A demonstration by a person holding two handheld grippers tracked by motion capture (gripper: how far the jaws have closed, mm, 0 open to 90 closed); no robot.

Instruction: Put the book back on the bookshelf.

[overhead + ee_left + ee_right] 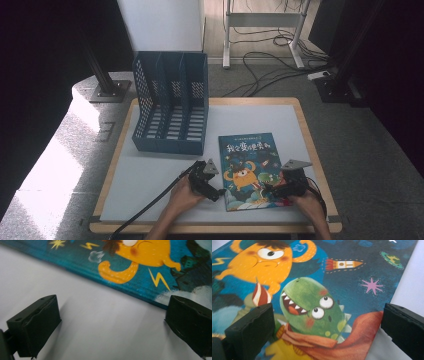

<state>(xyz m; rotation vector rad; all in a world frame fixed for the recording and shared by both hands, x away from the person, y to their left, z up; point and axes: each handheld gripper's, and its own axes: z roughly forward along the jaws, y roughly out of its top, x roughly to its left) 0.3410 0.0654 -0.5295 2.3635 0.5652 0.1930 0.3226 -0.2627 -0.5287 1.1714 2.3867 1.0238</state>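
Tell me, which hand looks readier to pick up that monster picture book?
Probably the right. The right gripper hangs open over the picture book, its jaws straddling the book's near right corner. The left gripper, also open, is over bare table beside the book's left edge.

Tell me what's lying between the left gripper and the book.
Nothing: in the left gripper view, just bare white tabletop runs from the open left gripper to the book edge.

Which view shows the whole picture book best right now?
The high view: the book lies flat, its full cover visible before the file rack. The left gripper view catches its edge; the right gripper view, a close-up of its cover.
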